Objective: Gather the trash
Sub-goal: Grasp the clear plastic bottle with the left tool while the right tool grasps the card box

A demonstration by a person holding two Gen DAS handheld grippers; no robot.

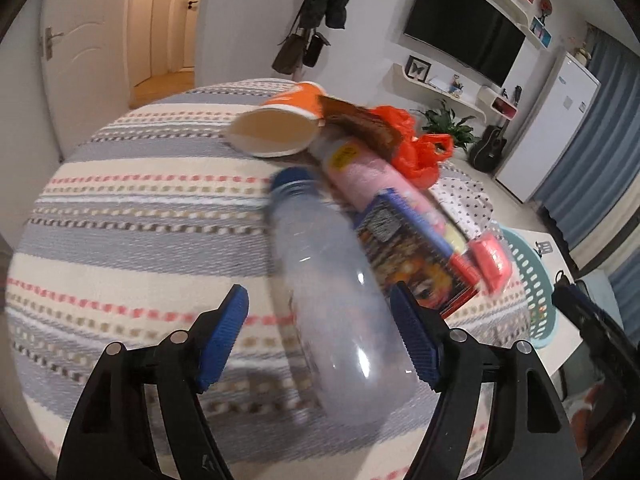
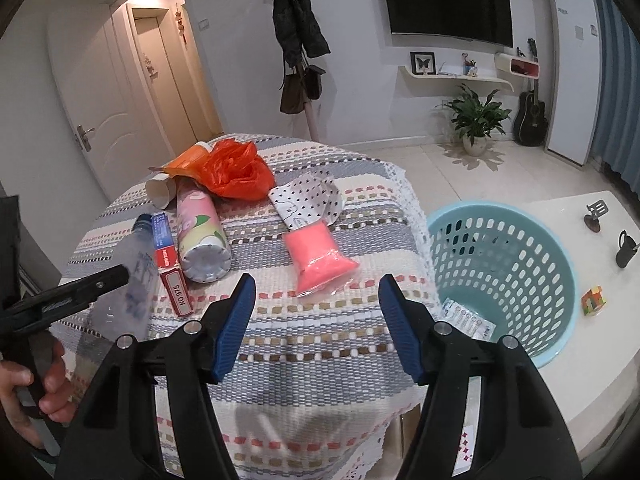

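Near edge of the table (image 2: 320,344): bare cloth, open passage for the right gripper (image 2: 316,312). Far left corner is crowded: paper cup (image 2: 160,192), orange bag (image 2: 236,172), pink can (image 2: 202,232), card box (image 2: 170,264) packed touching. Pink packet (image 2: 320,256) lies mid-table, patterned wrapper (image 2: 308,200) behind it. Clear bottle (image 1: 332,300) fills the gap ahead of the left gripper (image 1: 320,328). Basket (image 2: 560,280) stands just beside the right edge, mouth unobstructed.

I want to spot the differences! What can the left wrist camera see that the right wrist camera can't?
Only the left wrist view shows the left gripper open around the clear plastic bottle with a blue cap. Only the right wrist view shows the open right gripper, the paper in the light blue plastic basket and the person's hand. Both show the orange paper cup, red plastic bag and pink cylindrical can.
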